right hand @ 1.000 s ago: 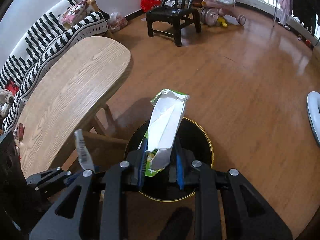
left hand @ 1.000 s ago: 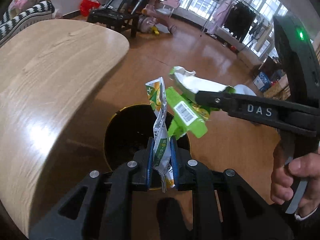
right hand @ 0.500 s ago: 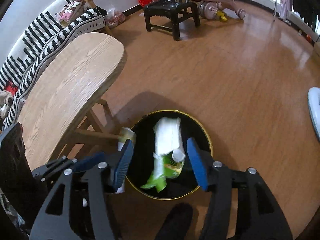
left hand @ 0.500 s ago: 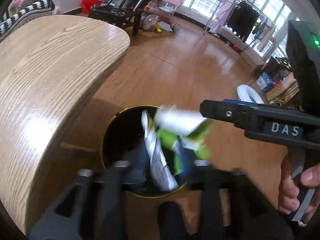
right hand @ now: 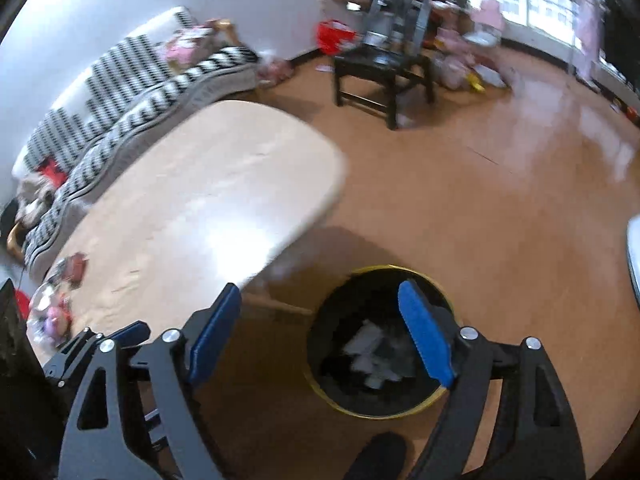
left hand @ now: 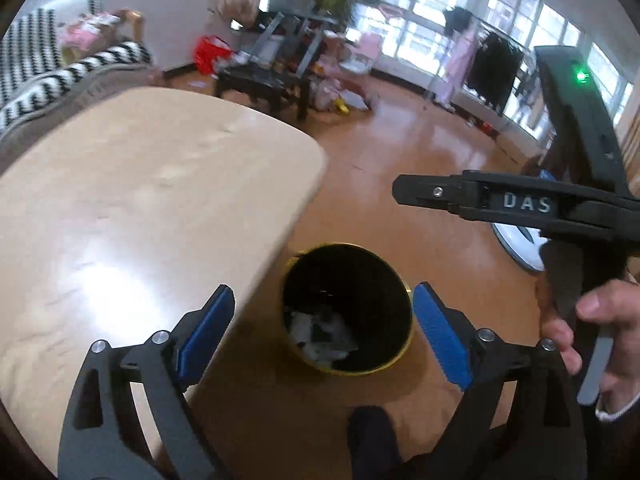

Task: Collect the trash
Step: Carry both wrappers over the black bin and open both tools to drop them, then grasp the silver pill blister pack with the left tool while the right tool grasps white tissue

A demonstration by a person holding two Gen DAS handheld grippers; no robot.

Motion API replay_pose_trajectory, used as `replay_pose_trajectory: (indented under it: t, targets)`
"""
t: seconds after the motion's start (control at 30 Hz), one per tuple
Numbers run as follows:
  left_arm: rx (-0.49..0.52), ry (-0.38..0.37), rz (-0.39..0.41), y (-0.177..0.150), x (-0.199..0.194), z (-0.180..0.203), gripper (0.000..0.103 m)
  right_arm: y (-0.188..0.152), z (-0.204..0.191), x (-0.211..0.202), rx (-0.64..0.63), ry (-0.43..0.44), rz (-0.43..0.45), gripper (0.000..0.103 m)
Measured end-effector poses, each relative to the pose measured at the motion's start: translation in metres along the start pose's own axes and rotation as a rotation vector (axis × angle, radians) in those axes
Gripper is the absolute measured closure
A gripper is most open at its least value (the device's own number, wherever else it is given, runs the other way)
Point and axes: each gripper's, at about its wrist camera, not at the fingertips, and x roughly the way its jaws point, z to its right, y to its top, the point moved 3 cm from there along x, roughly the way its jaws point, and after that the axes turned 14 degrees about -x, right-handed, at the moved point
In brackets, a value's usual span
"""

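A black bin with a gold rim stands on the floor beside the wooden table. Crumpled wrappers lie at its bottom. My left gripper hovers above the bin, its jaws opening wide with nothing between the blue pads. In the right wrist view the bin rim and the wrappers sit below my right gripper, whose jaws are also opening and hold nothing. A hand grasps the right gripper's handle. More small trash lies on the table's far left end.
A striped sofa runs behind the table. A black chair stands further back on the wooden floor. A white round object lies on the floor right of the bin. A dark shoe tip shows near the bin.
Both grippers opened and let go of their wrappers, which fell into the bin. Both grippers then rose and drew back, so more of the table shows.
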Motion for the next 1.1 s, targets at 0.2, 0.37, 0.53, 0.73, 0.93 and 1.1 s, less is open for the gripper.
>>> replay_pose_trajectory:
  t: [0.2, 0.37, 0.53, 0.73, 0.93, 1.1]
  targets:
    - [-0.056, 0.12, 0.115, -0.018, -0.093, -0.069, 0.01, 0.031, -0.106, -0.005, -0.122, 0.143, 0.05, 0.018]
    - [-0.113, 0.271, 0.154, -0.043, -0.148, -0.131, 0.01, 0.041, -0.214, -0.001, -0.255, 0.276, 0.061, 0.018]
    - [-0.178, 0.36, 0.201, -0.074, -0.213, -0.184, 0.01, 0.038, -0.309, 0.01, -0.368, 0.42, 0.032, 0.018]
    - [-0.22, 0.433, 0.182, -0.112, -0.256, -0.232, 0.01, 0.015, -0.399, 0.023, -0.504, 0.525, -0.017, 0.018]
    - [-0.251, 0.45, 0.139, -0.134, -0.261, -0.266, 0.01, -0.005, -0.442, 0.03, -0.604, 0.538, -0.019, 0.018]
    - [-0.226, 0.469, 0.067, -0.146, -0.248, -0.285, 0.01, -0.012, -0.465, 0.043, -0.629, 0.572, -0.048, 0.022]
